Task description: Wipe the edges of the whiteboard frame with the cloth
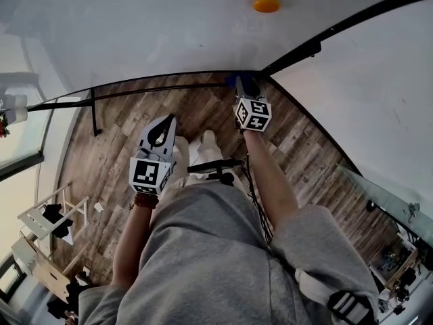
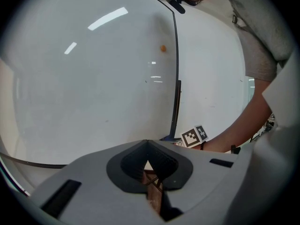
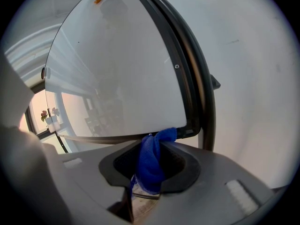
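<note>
The floor is brown wood planks. Down in the lower left there's a white wooden rack with something black on it, and a pale wooden crate just below that. A small orange round blob sits way up top. There's a plain white wall on the right.

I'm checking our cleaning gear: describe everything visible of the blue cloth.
The blue cloth looks like soft, fuzzy microfibre, bunched into a narrow upright wad. The right gripper is shut on it, jaws pinching its middle. Its top end pokes out and touches the whiteboard's black frame at a bottom corner.
</note>
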The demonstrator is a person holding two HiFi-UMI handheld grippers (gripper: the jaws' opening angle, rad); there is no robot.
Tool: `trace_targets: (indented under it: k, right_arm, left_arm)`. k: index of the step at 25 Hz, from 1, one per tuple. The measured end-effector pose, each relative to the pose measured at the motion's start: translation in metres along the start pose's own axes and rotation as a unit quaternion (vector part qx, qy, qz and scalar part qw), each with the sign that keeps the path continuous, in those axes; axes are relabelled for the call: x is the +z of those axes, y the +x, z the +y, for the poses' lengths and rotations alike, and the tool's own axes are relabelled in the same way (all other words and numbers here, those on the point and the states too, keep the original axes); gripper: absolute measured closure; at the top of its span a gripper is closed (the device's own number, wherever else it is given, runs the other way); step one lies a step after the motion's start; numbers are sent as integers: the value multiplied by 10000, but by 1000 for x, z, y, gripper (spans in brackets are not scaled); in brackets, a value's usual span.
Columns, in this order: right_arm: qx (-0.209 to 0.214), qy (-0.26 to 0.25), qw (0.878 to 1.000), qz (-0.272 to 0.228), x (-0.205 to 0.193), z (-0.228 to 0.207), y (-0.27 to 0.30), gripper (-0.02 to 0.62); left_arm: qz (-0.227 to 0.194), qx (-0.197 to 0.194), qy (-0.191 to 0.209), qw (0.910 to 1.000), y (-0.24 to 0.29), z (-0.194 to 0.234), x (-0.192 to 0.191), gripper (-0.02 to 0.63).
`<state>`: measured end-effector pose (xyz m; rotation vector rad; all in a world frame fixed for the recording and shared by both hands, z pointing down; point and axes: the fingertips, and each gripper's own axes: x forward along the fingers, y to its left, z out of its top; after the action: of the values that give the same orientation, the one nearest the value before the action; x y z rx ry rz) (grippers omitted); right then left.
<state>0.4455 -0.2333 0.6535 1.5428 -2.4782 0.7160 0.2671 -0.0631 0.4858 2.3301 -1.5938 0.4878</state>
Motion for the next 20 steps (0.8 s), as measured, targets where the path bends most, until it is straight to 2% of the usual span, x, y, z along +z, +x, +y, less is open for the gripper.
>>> trace_targets:
  k: [13, 20]
  right_arm:
    - [14, 105, 9999, 54, -3, 15, 3, 477]
    - [42, 132, 9999, 101, -5, 22, 6, 477]
  left_arm:
    - [-225, -90, -113, 9996, 37, 2, 16, 597]
    - [-183, -185, 17, 9997, 57, 3, 20, 598]
